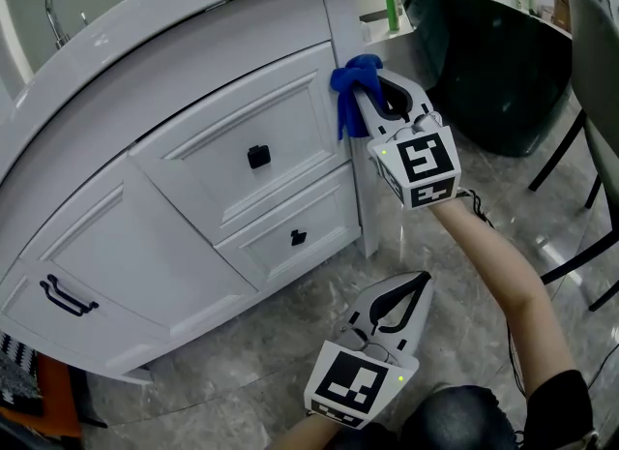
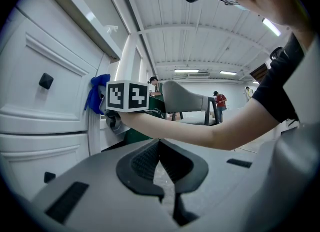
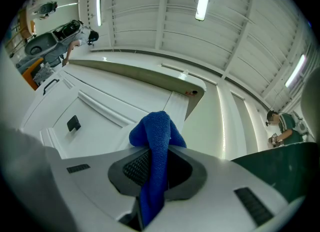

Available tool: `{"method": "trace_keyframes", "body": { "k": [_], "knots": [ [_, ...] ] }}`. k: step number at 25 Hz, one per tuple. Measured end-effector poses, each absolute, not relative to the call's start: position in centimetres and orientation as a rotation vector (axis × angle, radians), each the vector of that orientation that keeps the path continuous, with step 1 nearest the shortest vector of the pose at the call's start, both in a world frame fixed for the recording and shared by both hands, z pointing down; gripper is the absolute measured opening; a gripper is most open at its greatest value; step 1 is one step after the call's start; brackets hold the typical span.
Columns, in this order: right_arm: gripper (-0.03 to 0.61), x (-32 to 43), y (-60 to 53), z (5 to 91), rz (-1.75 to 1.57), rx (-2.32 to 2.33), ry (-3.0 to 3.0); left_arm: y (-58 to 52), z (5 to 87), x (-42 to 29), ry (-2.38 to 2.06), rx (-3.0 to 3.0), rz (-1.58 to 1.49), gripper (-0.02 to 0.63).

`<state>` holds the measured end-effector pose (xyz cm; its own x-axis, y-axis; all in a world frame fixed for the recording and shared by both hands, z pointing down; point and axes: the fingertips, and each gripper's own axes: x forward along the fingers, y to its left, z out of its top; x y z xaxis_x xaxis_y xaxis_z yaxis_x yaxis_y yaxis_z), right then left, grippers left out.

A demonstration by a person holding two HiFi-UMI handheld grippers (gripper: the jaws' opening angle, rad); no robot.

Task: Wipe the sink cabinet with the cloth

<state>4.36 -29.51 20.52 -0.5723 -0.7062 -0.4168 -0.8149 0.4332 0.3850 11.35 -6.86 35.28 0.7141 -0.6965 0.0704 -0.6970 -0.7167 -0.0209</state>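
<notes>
Cloth (image 1: 350, 85), pinched in the right gripper (image 1: 372, 95), meets the sink cabinet (image 1: 193, 138) at upper centre. The left gripper (image 1: 418, 288), lower centre, is pressed together, empty. Wiping looks barely begun; most fronts remain.

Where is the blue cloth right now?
The blue cloth is pinched in the right gripper, upper middle of the head view, against the white sink cabinet just right of its upper drawer.

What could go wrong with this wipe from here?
1. Only a small wad of cloth sticks past the right tongs, so their hard tips may scrape the cabinet.
2. Sweeping across the drawer, the cloth could snag on the knob.
</notes>
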Motion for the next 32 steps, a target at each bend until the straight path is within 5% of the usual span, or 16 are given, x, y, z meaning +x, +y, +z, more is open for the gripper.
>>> {"method": "trace_keyframes", "body": {
  "k": [32],
  "knots": [
    [0.06,4.2,-29.7,28.1,0.801,-1.374,2.542,-6.8,35.7,11.9,-1.164,2.931,0.157,0.005]
  ]
}}
